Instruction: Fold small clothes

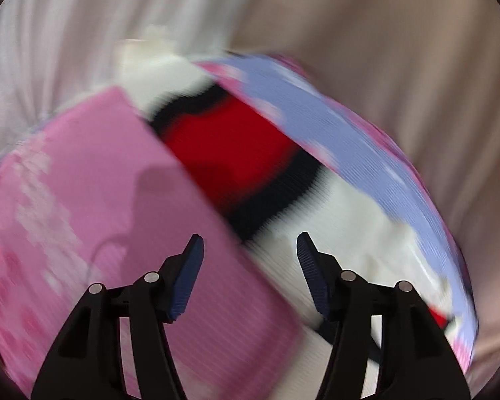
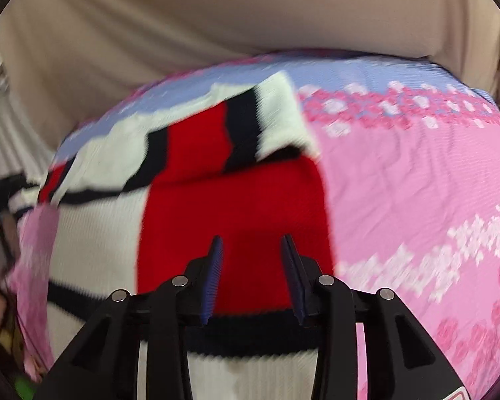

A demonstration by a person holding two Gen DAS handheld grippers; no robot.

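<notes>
Although both views are smeared by motion blur, the nearest things read clearly enough: the left gripper [image 1: 250,250] has its ribbed blue pads spread wide with nothing between them, and the right gripper [image 2: 251,253] stands about half open, also holding nothing. Just beyond the left fingers lies the white ribbed knit garment with red and black blocks [image 1: 333,213], its white part under the right-hand pad and a black band and red block further out. A flat pink panel [image 1: 93,180] overlaps it on the left side of that view; whether this is a folded cloth or part of the covering, I cannot tell. Under everything is the pink and lilac floral-print cloth [image 1: 303,100], and past its edge hang beige drapes [image 1: 400,50].

From the right wrist, the fingers frame the garment's red block [image 2: 236,213], with a dark band nearest the camera. Further out, a flap of the same knit [image 2: 216,126] lies doubled back over the body, which the left view does not show. The printed flower pattern [image 2: 400,113] is also legible only here. The left view alone shows a pale lump at the garment's far end [image 1: 156,46], too blurred to name.

My judgement: one fold is laid and the grippers are between grasps. The next move calls for pinching a free edge of the knit, thin layers only, and carrying it across without dragging the cloth beneath.
</notes>
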